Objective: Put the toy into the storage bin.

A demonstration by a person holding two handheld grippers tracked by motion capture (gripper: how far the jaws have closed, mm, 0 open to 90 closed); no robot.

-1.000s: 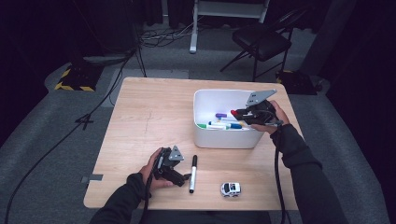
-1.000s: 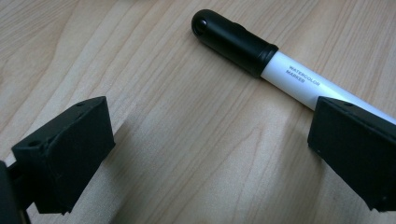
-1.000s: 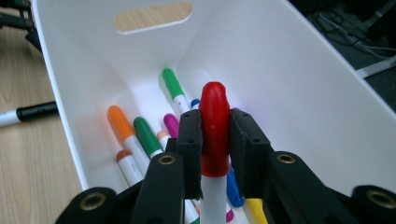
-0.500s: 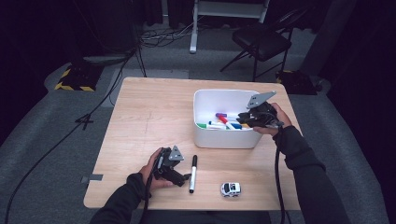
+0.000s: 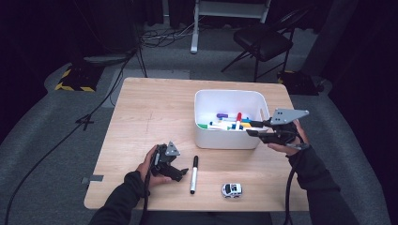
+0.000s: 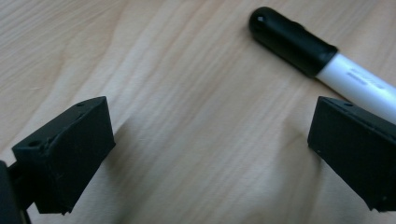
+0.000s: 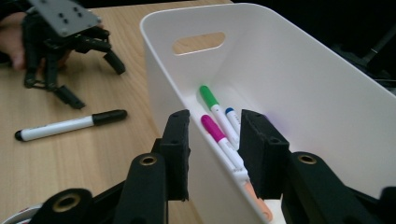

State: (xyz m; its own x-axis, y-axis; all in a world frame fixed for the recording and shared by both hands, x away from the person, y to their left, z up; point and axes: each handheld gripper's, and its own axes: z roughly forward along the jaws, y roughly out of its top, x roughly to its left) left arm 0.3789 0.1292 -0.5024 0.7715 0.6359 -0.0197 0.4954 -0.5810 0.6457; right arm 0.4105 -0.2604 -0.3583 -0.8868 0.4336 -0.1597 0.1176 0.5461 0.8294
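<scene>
A pale wooden table point(image 5: 150, 112) fills the middle of the high view. On its right half, toward two o'clock from the centre, stands a white rectangular plastic bin point(image 5: 228, 139) with a slot handle in its end wall; inside lie several coloured markers point(image 5: 230, 123), green, pink, blue, red and purple among them. At the bin's four o'clock edge the right gripper point(image 5: 254, 128) hovers level, pointing in over the rim. Its jaws have just been opening and stand a little apart with nothing between them; in the right gripper view they frame the bin's wall point(image 7: 187, 102). Toward seven o'clock of the table the left gripper point(image 5: 177, 174) rests low on the wood, jaws spread wide and empty. Just beside it at three o'clock lies a white marker with a black cap point(image 5: 193, 168), apart from the jaws point(image 6: 299, 39). At five o'clock sits a small white toy car point(image 5: 232, 189).
</scene>
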